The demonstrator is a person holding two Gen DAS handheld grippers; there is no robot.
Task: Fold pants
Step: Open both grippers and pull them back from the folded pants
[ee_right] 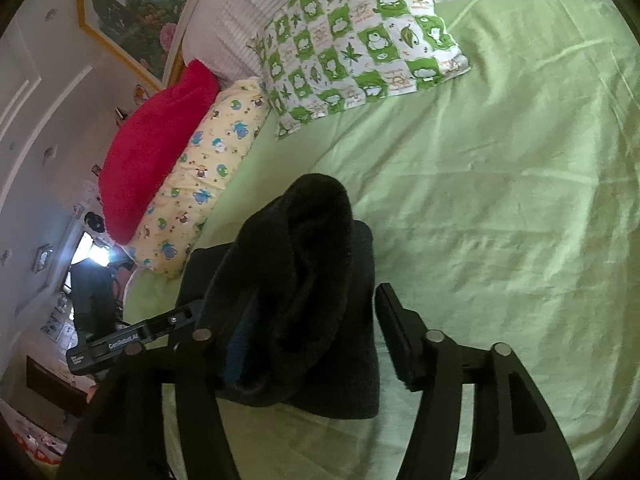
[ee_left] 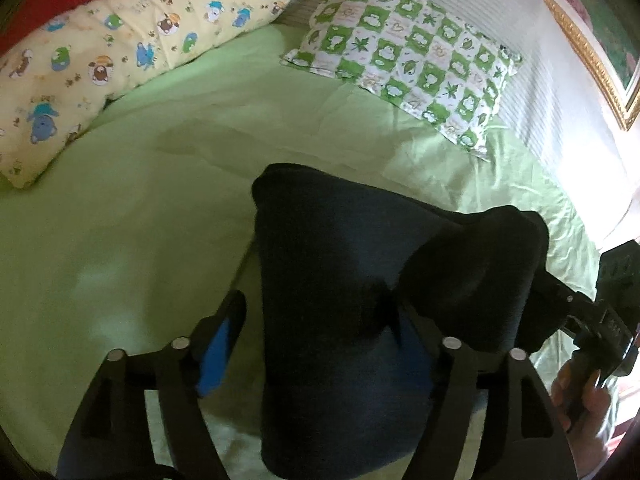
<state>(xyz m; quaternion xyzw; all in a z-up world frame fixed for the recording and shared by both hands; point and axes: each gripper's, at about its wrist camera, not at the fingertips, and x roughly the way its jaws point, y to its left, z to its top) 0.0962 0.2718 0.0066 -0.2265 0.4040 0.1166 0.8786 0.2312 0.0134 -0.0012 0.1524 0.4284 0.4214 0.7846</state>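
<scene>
Both grippers stand spread wide, the left gripper point(ee_left: 320, 340) and right gripper point(ee_right: 308, 332) each straddling dark pants point(ee_left: 340, 300) without clamping them. Bunched and partly folded (one lump raised), the pants lie on the green bedsheet point(ee_left: 140, 220), near two patterned pillows point(ee_left: 404, 52).

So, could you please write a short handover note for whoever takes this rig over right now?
Left hand-held gripper: open, fingers either side of the dark pants.
Right hand-held gripper: open around a bunched-up end of the pants.
The pants lie as a compact bundle on the green sheet, below the checked pillow.
Done: mostly folded.
Left: probably lay the raised end flat and release.
</scene>
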